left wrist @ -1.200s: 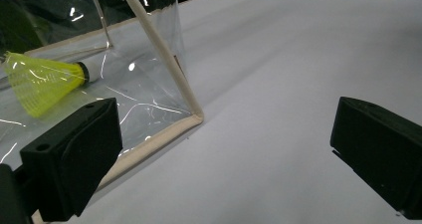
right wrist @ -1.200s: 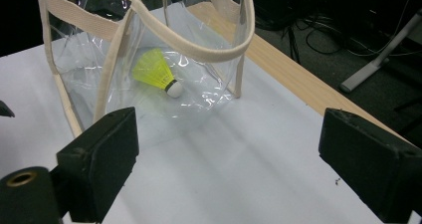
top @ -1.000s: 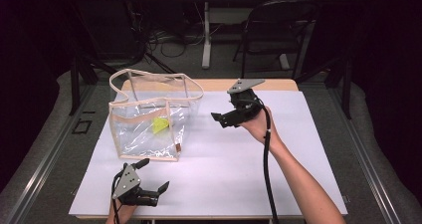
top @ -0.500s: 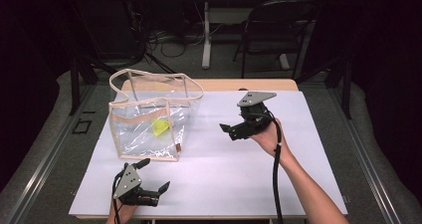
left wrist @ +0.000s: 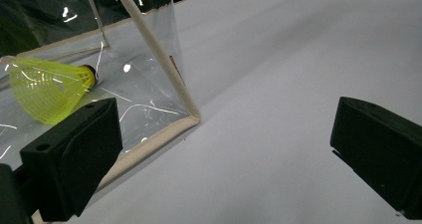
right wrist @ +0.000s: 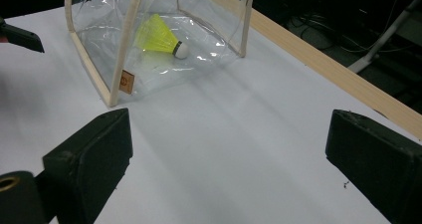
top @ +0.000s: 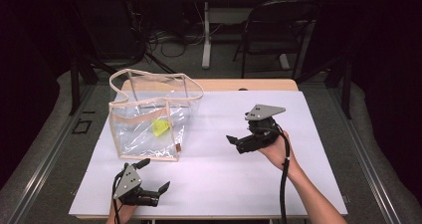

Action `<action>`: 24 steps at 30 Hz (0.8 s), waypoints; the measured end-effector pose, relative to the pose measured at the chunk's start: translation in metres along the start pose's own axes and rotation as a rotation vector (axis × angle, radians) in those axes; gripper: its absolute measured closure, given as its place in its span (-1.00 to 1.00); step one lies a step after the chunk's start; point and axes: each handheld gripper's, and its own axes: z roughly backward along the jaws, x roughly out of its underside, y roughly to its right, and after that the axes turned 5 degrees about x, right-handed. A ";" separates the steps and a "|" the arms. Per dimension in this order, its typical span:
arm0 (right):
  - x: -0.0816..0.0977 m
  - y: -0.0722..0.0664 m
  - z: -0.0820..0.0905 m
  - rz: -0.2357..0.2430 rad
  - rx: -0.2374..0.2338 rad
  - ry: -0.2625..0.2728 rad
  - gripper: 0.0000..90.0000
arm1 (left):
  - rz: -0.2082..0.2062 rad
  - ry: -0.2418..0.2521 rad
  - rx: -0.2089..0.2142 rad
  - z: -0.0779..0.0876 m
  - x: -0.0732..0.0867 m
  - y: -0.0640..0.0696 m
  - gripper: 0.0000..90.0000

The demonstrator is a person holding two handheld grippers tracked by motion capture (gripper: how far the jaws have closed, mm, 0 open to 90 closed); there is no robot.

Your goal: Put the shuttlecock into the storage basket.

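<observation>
On the white bench [top: 219, 179] a clear bag [top: 149, 117] holds a shuttlecock [top: 159, 128]; both claws, left [top: 153, 175] and right [top: 233, 143], gape wide, empty.

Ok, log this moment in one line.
left gripper: open, empty | right gripper: open, empty | shuttlecock: inside clear bag

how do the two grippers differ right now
The left gripper sits low at the table's near edge, just in front of the clear bag; the right gripper is farther out, well right of the bag. Both stand open and hold nothing.
</observation>
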 end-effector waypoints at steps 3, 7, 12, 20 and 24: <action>0.006 -0.002 0.005 0.000 0.007 0.004 -0.92 | -0.002 -0.001 0.000 0.000 0.000 0.000 -1.00; 0.013 -0.005 0.010 0.001 0.011 0.013 -0.92 | -0.002 0.000 0.000 0.000 0.000 0.000 -1.00; 0.022 -0.008 0.016 0.003 0.025 0.015 -0.92 | -0.002 -0.001 0.001 0.000 0.000 0.000 -1.00; 0.035 -0.013 0.023 -0.005 0.029 0.023 -0.92 | -0.003 -0.002 0.001 -0.001 0.000 0.001 -1.00; 0.043 -0.014 0.025 0.002 0.034 0.023 -0.92 | -0.002 -0.001 0.000 -0.001 0.000 0.001 -1.00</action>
